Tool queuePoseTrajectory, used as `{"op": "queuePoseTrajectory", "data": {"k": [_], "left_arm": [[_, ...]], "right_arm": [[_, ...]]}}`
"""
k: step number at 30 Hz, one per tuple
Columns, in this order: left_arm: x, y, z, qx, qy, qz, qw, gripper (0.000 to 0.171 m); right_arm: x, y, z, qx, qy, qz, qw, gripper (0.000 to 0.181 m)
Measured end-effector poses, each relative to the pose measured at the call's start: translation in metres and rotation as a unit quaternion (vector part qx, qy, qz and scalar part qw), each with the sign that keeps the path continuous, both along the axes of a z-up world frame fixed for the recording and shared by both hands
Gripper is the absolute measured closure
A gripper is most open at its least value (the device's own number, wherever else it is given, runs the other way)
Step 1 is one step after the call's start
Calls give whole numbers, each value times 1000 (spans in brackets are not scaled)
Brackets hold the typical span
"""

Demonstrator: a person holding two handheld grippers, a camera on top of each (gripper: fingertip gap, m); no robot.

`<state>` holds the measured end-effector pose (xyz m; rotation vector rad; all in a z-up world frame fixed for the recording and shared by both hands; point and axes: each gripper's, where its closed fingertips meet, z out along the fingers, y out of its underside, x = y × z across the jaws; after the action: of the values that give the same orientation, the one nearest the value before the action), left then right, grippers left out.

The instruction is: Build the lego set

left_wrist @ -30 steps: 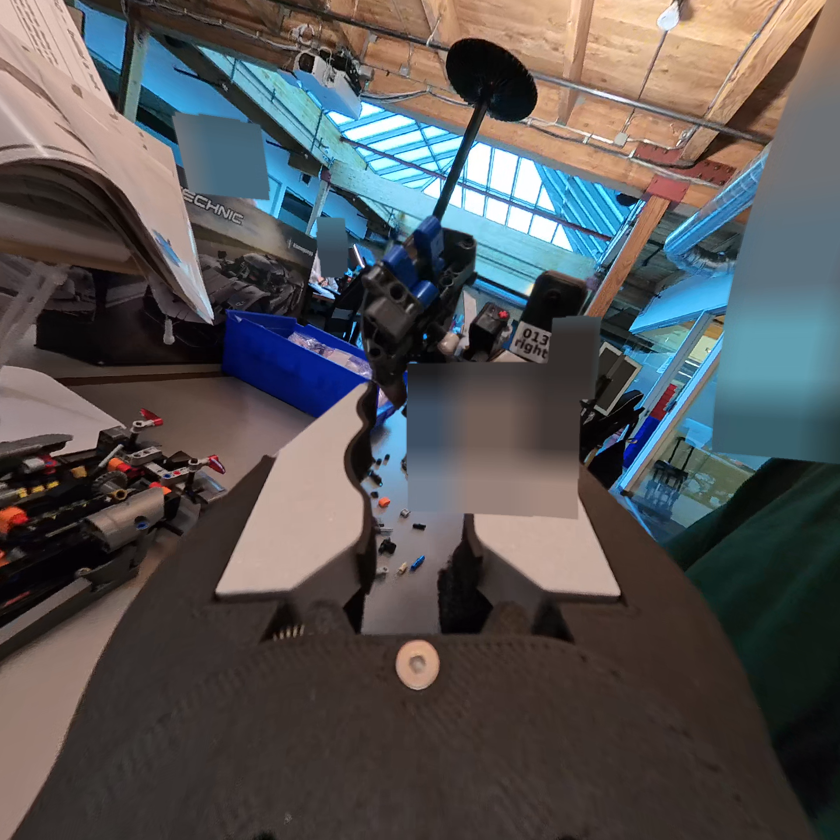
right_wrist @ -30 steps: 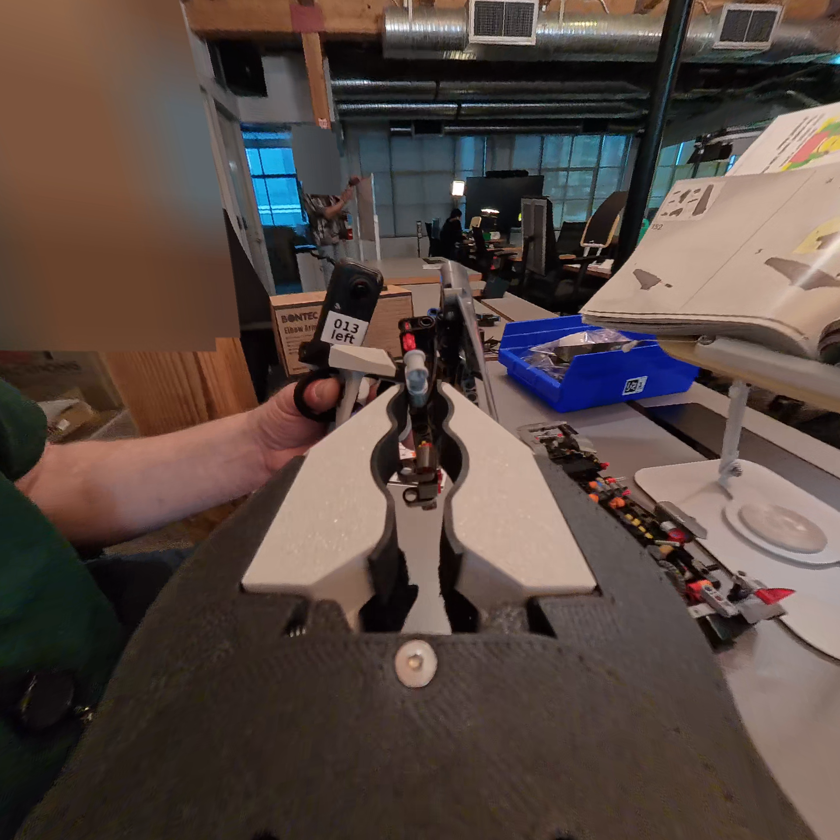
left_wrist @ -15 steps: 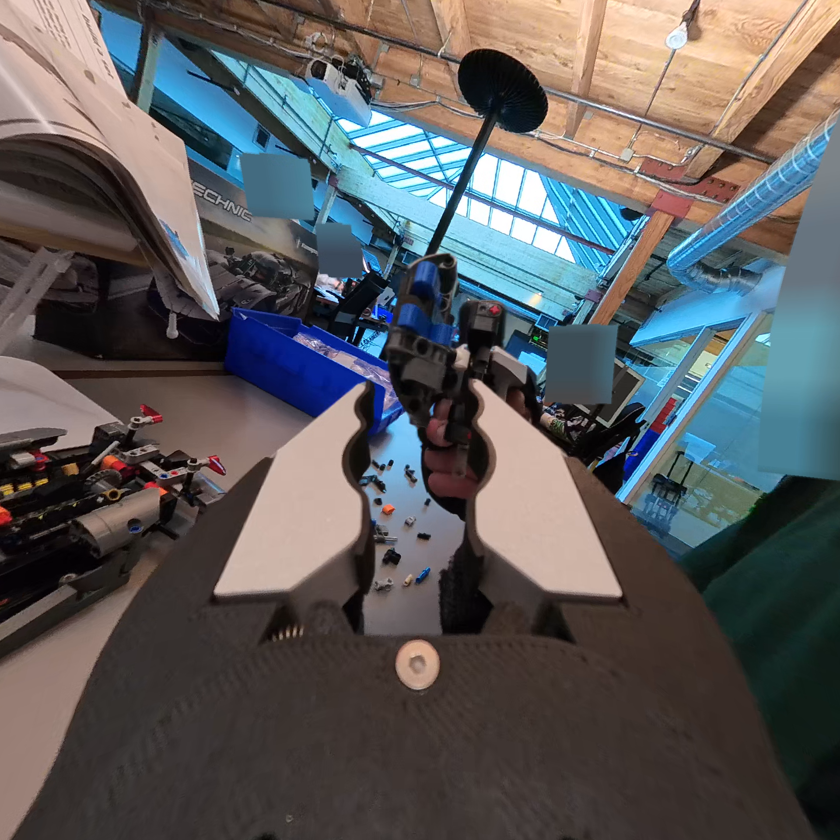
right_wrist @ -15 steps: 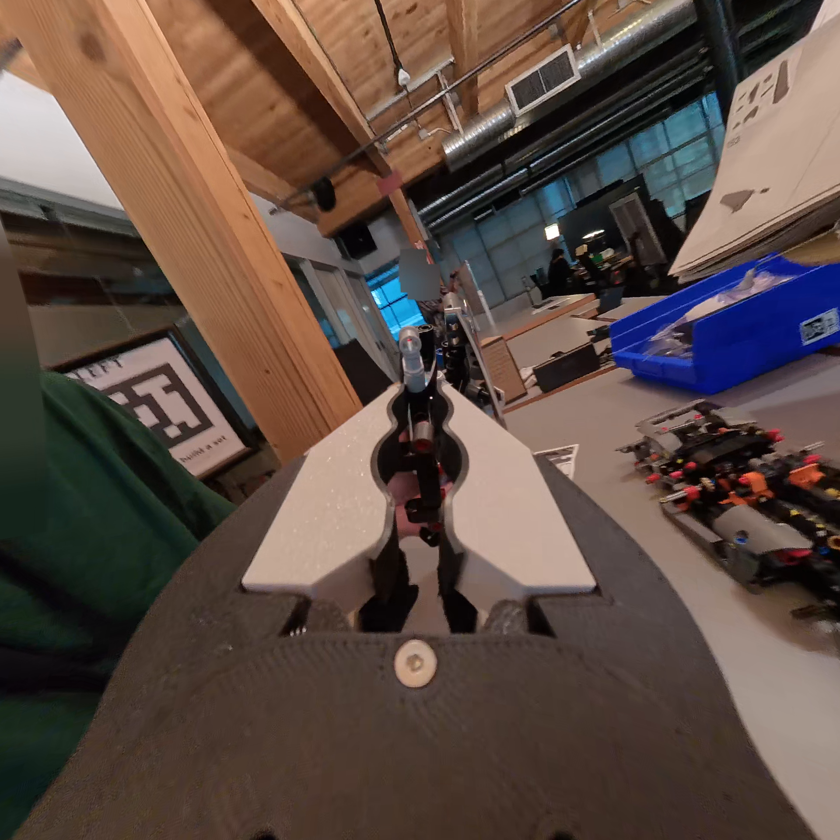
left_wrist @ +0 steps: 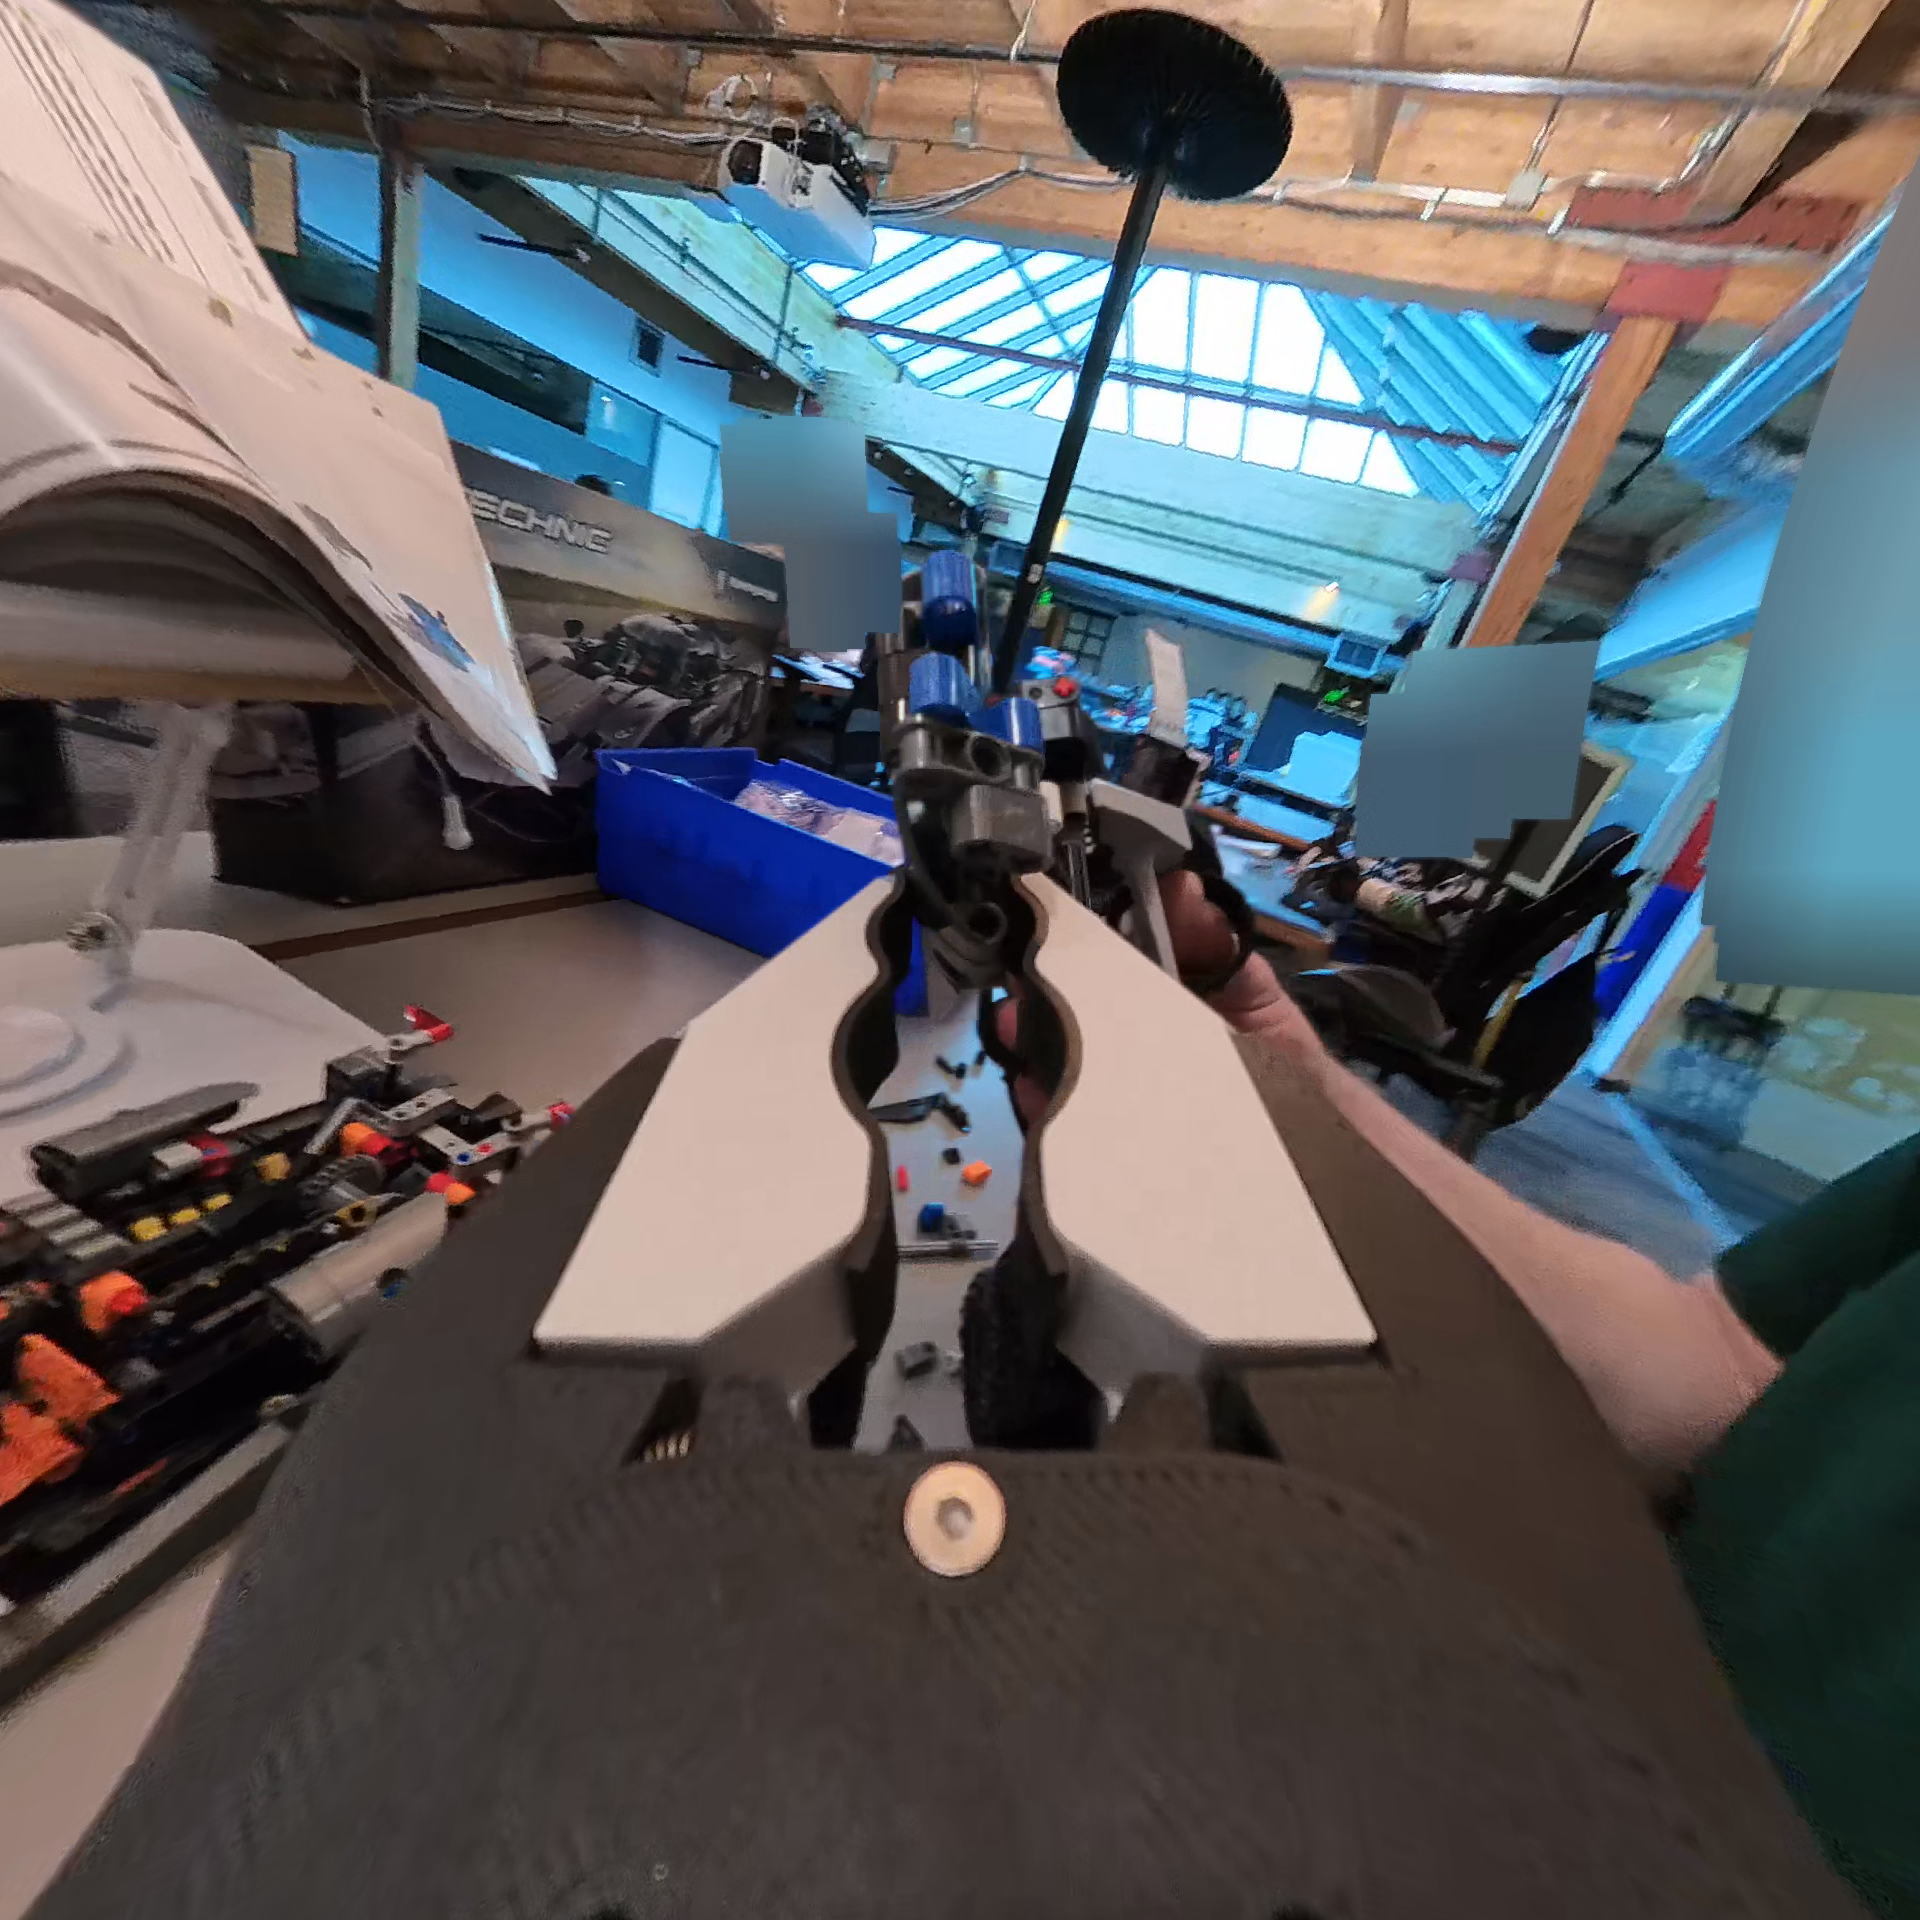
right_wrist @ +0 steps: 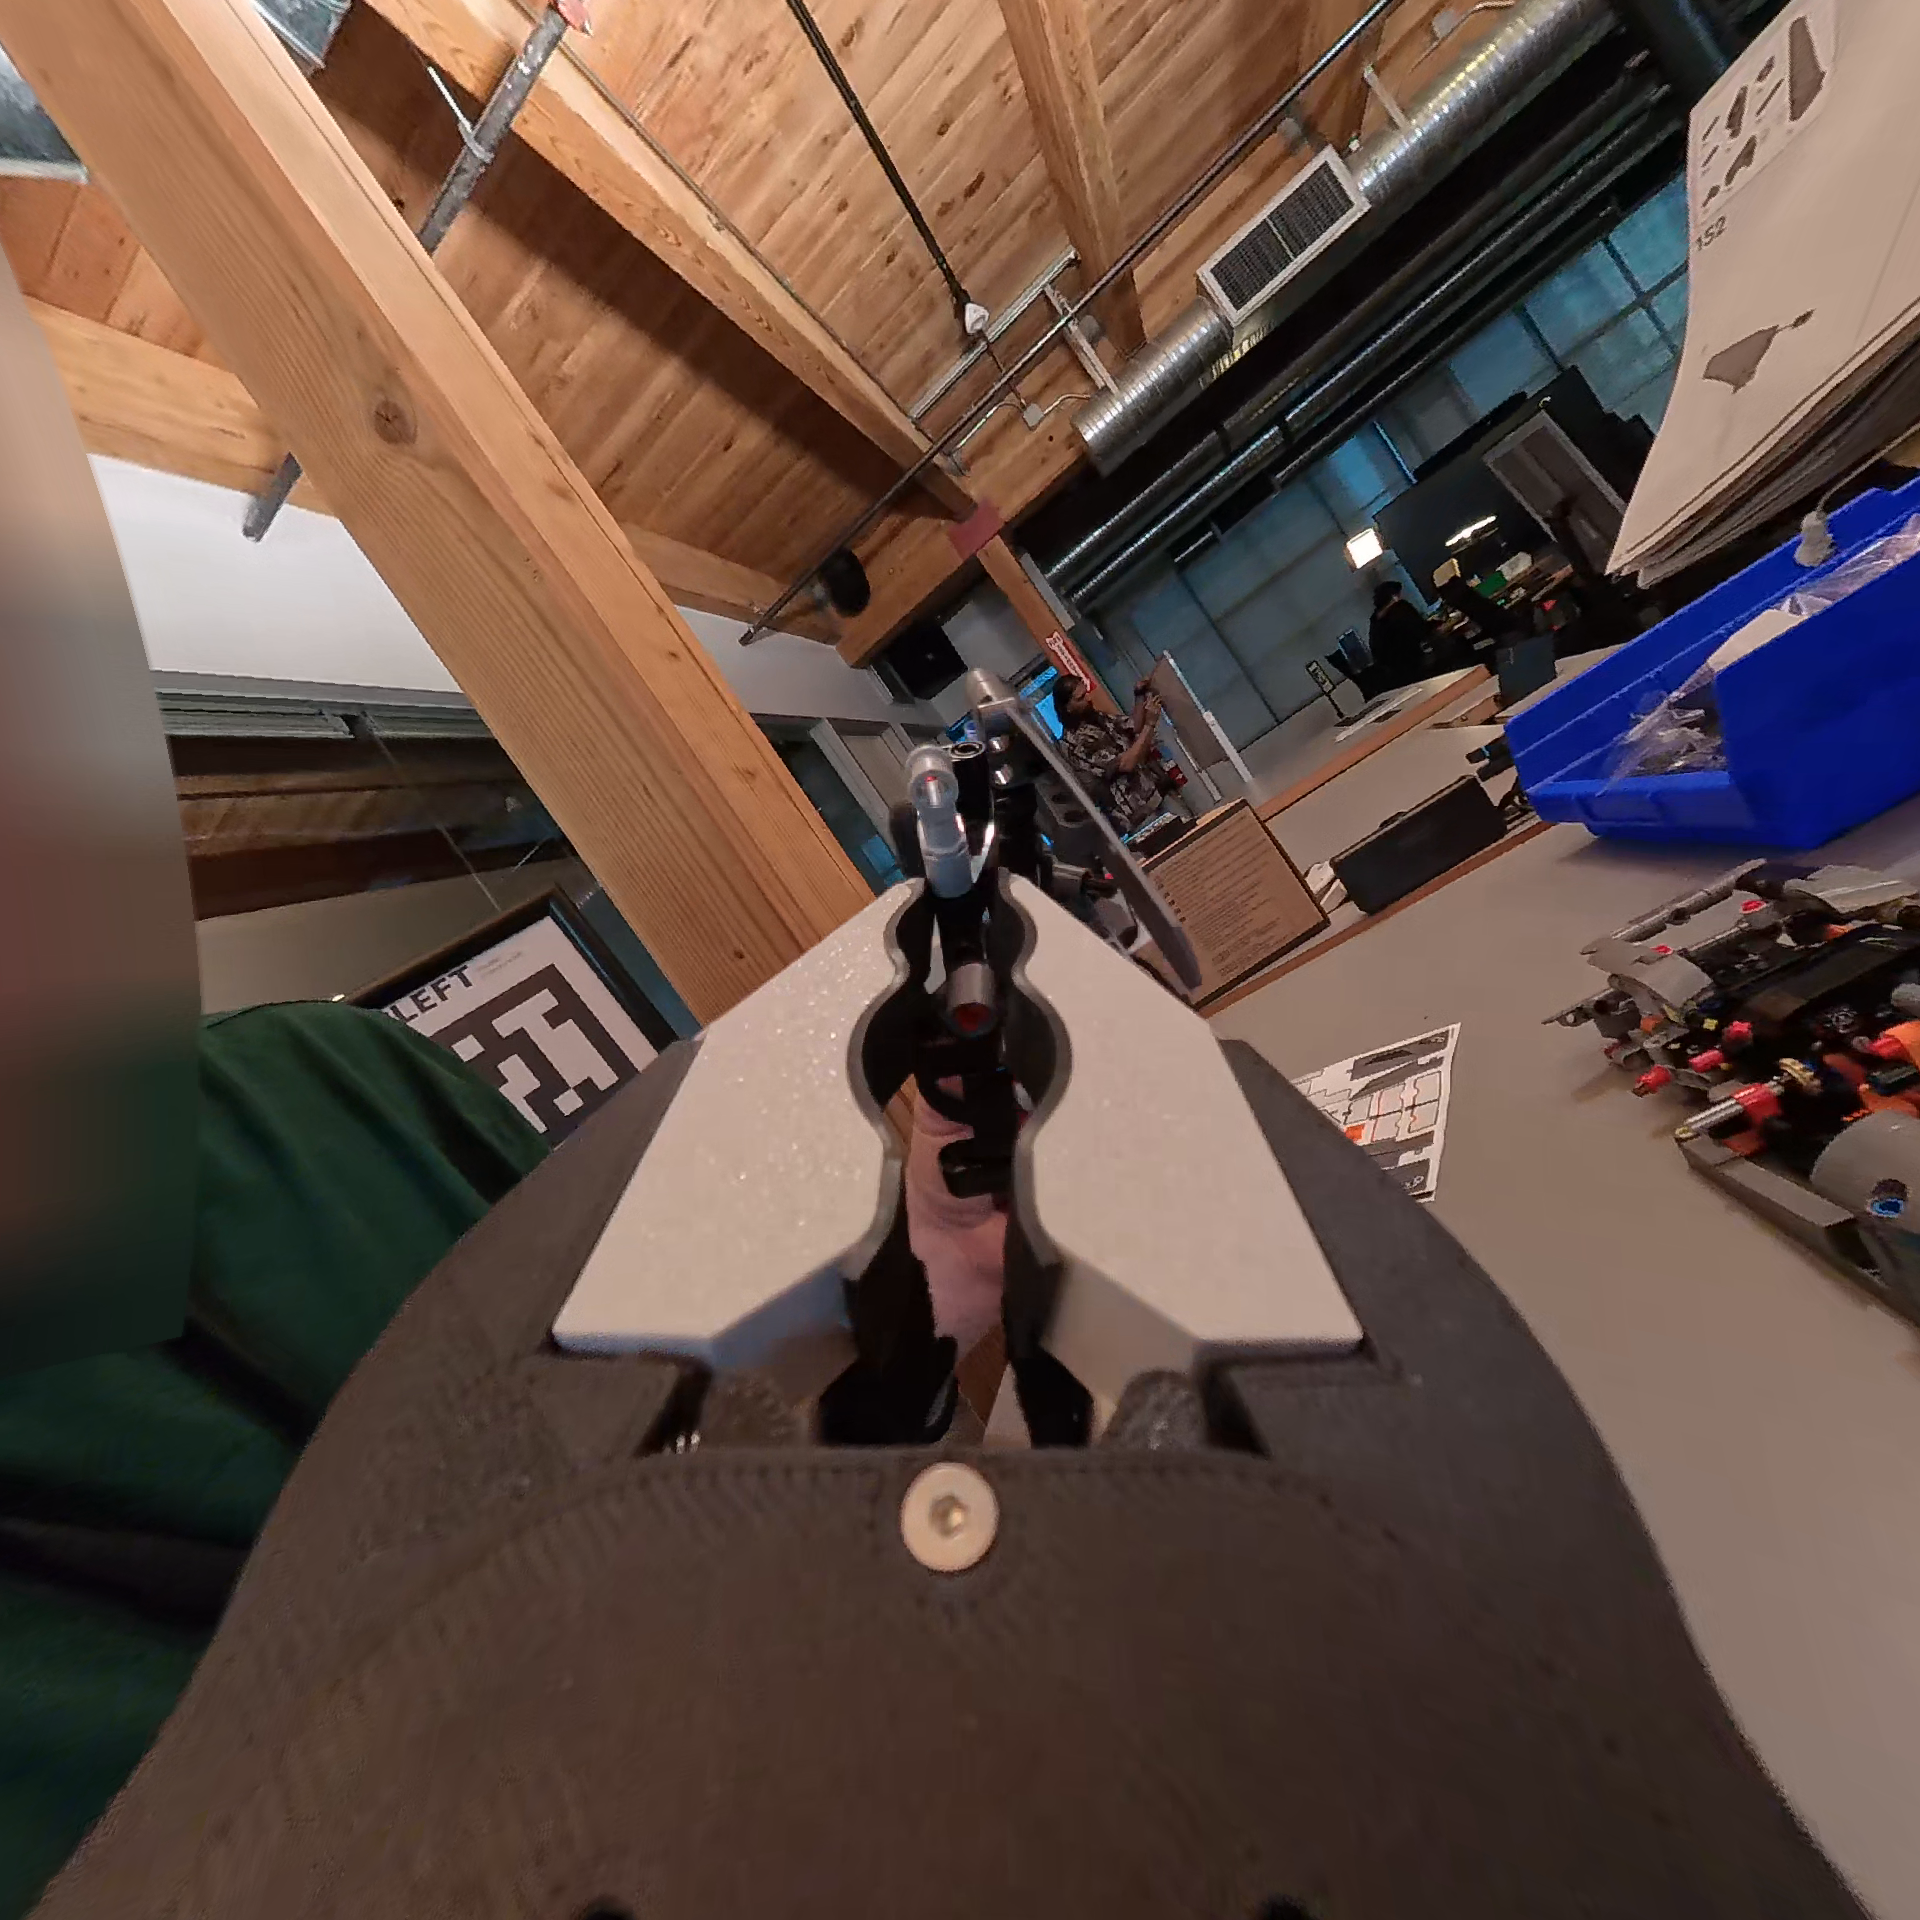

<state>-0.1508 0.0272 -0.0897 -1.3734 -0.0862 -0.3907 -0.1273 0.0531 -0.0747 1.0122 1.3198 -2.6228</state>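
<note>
Left gripper (left_wrist: 961, 914) was nearly closed, its tips clamped on a grey-and-blue Technic sub-assembly (left_wrist: 966, 800) at frame centre. A long black axle (left_wrist: 1081, 416) rose from it to a black toothed disc (left_wrist: 1174, 104) near the top edge. How the lower end of the axle seated was hidden behind the blue pieces.

Right gripper (right_wrist: 961, 914) was likewise drawn in on a slim black piece with a grey-and-red pin (right_wrist: 971, 997), held upright between the tips. The lower part of that piece was lost in the dark gap between the fingers. Whether both grippers held one joined assembly could not be told.

Only the left wrist view showed loose small parts (left_wrist: 940, 1164) scattered on the grey table (left_wrist: 582, 966), seen through the finger gap, and the person's hand (left_wrist: 1236, 987) at centre right. Only the right wrist view showed a printed sheet (right_wrist: 1382, 1101) lying flat.

Both views showed the partly built chassis (left_wrist: 208, 1226), cut off at the lower left edge, the blue bin (left_wrist: 717, 842), and the open instruction booklet (left_wrist: 208, 416).
</note>
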Motion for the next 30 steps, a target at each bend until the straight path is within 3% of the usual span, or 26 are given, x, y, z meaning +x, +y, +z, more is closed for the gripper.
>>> {"op": "queuePoseTrajectory", "data": {"k": [7,16,20,30], "left_arm": [[-4,0,7,-29,122,88,988,157],[-10,-2,13,-51,233,184,953,157],[-19,-2,10,-72,243,216,943,157],[-17,-3,16,-54,242,215,945,157]], "right_arm": [[0,1,2,10,-4,-15,1000,173],[-1,1,5,8,-14,-25,1000,173],[-1,-2,6,13,-15,-29,999,173],[-3,0,7,16,-16,-41,999,172]]}}
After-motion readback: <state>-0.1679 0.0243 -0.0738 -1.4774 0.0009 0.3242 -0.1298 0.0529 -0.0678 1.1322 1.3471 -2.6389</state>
